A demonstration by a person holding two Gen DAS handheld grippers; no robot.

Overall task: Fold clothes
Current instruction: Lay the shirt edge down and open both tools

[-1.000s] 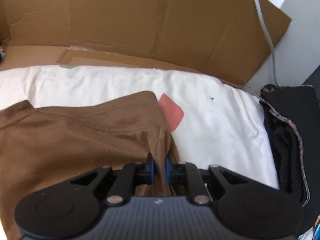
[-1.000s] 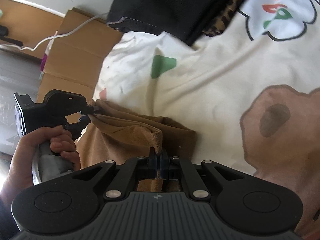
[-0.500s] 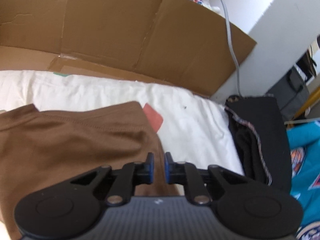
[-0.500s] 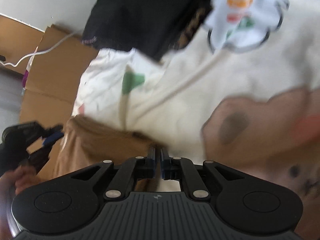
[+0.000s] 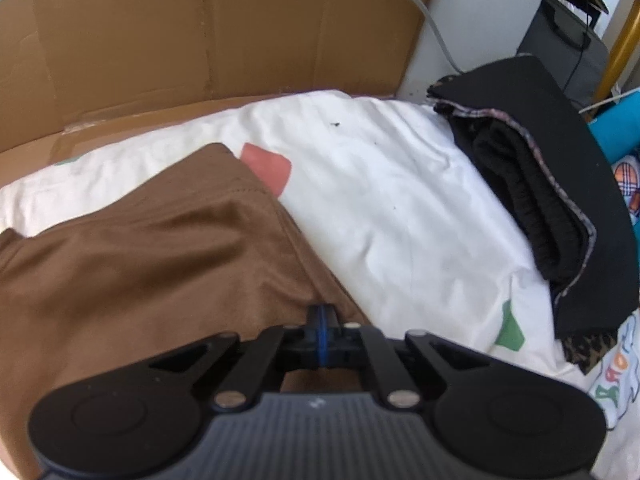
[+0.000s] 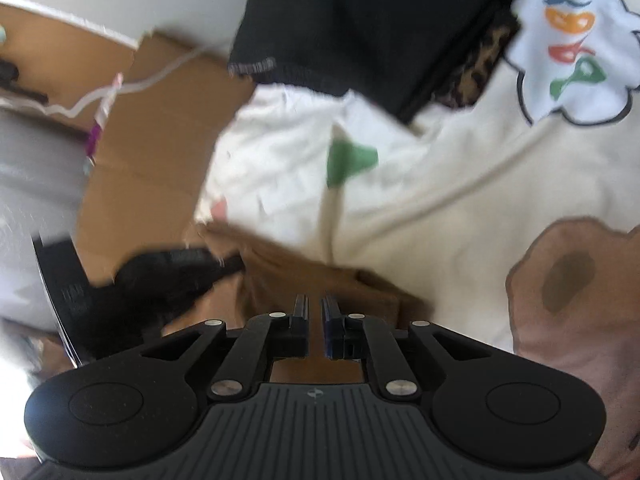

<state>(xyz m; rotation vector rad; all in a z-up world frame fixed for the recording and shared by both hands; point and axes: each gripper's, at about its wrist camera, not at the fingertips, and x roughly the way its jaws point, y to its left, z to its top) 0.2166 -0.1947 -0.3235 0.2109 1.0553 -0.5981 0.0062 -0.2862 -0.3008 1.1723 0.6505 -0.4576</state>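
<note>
The left gripper (image 5: pixel 321 316) hangs low over the soft brown garment (image 5: pixel 132 264), its jaws pressed together, pinching no visible cloth. That garment lies on the white printed sheet (image 5: pixel 392 208). The right gripper (image 6: pixel 315 306) is slightly parted and empty. Folded black clothes (image 5: pixel 560 184) lie rightward.

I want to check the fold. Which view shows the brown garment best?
The left wrist view: the brown cotton garment fills its left half, sharp, stitched hem visible. The right wrist view shows only a blurred strip of it past the tool.
</note>
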